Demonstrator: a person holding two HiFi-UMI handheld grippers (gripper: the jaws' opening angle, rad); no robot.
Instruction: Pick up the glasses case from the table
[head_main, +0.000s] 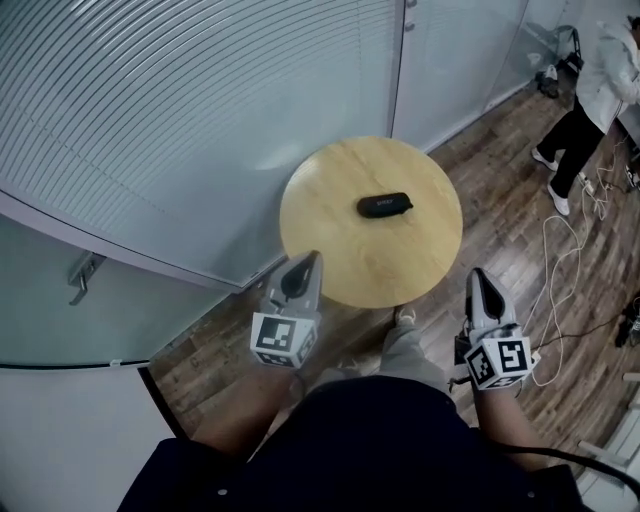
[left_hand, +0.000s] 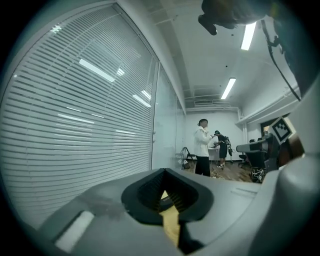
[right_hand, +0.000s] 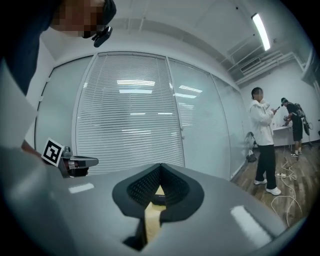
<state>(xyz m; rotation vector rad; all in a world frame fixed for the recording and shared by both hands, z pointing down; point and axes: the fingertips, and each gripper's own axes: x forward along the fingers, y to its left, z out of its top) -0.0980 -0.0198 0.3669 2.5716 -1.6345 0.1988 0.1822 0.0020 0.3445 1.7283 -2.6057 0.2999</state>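
In the head view a black glasses case (head_main: 385, 205) lies on the round wooden table (head_main: 330, 250), a little right of its middle. My left gripper (head_main: 308, 257) hangs over the table's near left edge, short of the case, jaws together and empty. My right gripper (head_main: 478, 274) is off the table's near right side above the floor, also shut and empty. In the left gripper view the jaws (left_hand: 164, 171) meet at the tip, and a sliver of table (left_hand: 171, 225) shows through the slit. The right gripper view shows the same closed jaws (right_hand: 160, 166).
A glass wall with blinds (head_main: 200, 120) runs behind and left of the table. A person in a white top (head_main: 590, 100) stands at the far right on the wooden floor. White cables (head_main: 560, 260) trail across the floor right of the table.
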